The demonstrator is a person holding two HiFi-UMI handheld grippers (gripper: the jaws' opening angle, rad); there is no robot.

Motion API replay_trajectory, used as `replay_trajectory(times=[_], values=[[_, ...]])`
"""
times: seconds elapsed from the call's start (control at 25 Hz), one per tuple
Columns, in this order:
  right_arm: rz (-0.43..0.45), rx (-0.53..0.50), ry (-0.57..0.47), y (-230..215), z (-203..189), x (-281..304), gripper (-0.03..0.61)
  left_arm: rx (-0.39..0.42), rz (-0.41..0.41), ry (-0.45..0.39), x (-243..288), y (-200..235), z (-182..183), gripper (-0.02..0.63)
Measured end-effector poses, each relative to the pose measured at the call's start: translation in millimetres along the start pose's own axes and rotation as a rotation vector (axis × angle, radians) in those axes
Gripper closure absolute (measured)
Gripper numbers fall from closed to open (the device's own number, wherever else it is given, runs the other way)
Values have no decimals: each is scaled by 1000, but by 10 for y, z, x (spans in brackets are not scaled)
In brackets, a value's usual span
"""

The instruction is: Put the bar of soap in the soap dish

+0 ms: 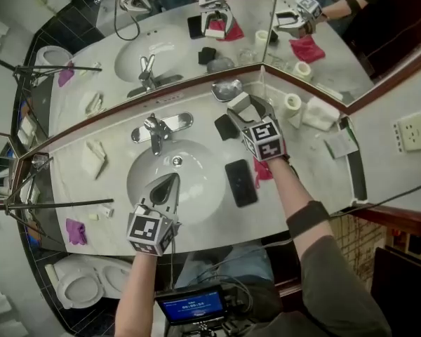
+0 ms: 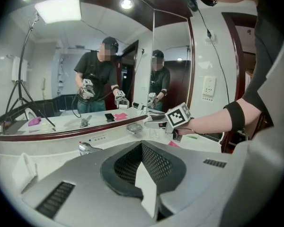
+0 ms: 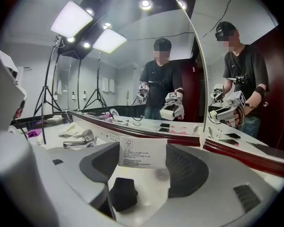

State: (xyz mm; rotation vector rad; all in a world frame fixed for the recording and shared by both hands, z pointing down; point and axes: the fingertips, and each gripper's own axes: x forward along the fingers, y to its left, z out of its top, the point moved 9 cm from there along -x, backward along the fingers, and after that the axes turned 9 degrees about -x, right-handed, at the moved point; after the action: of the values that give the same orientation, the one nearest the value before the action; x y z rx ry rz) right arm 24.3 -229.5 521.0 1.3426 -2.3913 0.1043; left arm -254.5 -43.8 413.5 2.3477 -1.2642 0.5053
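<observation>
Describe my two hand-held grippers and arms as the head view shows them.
Both the left hand-held gripper and the right hand-held gripper are grey, tapering to jaws lined with dark mesh pads. Each carries a cube with black-and-white square markers. The right arm wears a black band below a dark grey sleeve; the left arm is bare.

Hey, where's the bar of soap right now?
Head view, right side: the bar of soap is clamped in the right hand-held gripper, over the counter right of the faucet, close to the soap dish.
</observation>
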Motion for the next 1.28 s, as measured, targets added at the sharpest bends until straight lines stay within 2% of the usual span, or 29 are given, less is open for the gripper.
replay_trajectory(times=[0.16,0.32,0.44,0.6,0.92,1.28], values=[[-46,15,27,2,136,339,258,10,-3,-4,88,111,13,613],[-82,11,63,-50,148,596,258,-35,18,-18,144,160,105,613],[-101,15,91,-92,144,738,256,4,6,-9,187,260,60,613],[-111,14,140,-63,198,830,256,6,8,-8,210,301,59,613],[-169,16,256,-64,38,971,252,-11,27,-12,159,329,70,613],[-168,-13,262,-9,51,967,235,-18,43,-16,48,417,-1,613]])
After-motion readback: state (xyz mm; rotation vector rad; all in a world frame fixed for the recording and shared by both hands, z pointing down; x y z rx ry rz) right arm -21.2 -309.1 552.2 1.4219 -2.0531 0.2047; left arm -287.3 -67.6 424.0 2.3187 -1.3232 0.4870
